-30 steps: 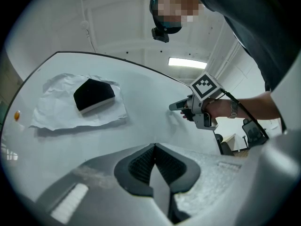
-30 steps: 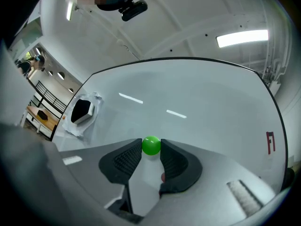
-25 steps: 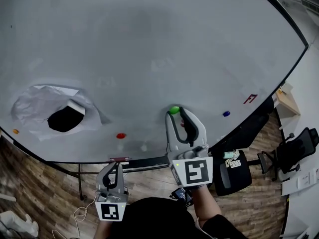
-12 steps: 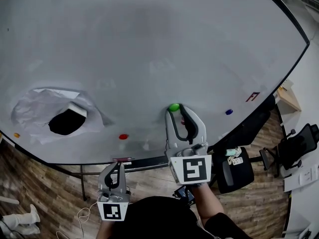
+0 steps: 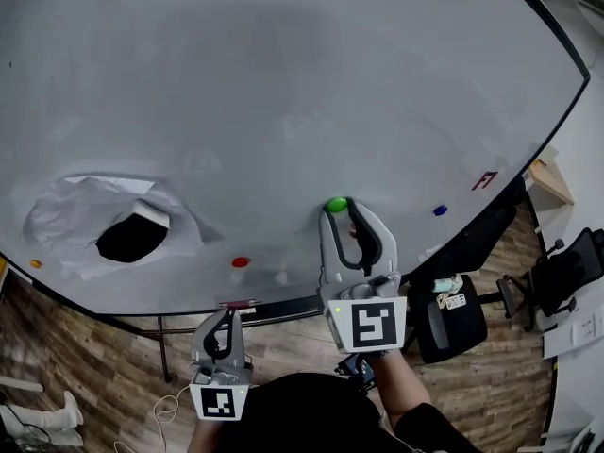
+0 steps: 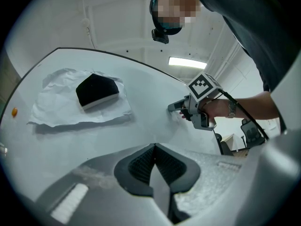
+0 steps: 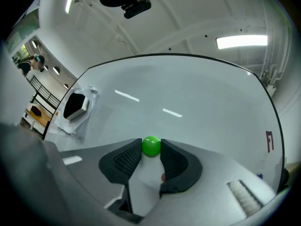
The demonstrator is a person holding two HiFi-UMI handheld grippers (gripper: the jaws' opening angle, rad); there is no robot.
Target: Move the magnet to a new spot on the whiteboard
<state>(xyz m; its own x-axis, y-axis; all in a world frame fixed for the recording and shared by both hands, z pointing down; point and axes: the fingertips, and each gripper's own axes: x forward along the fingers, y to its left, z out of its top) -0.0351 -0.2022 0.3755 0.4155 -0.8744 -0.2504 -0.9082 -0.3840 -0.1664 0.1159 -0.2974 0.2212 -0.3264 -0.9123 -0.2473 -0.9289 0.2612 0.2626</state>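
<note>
Right gripper view: right gripper [image 7: 151,150] grips the green magnet [image 7: 151,145] between its tips, near the whiteboard's [image 7: 188,88] bottom edge; left gripper [image 6: 154,150] clenched empty, farther off.

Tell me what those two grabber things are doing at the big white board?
A person holds a gripper in each hand in front of a whiteboard. The right gripper is clamped on a green magnet, which looks to be against the board near its lower edge. The left gripper hangs lower down, below the board, shut and empty. A red magnet sits on the board off to the side.
</note>
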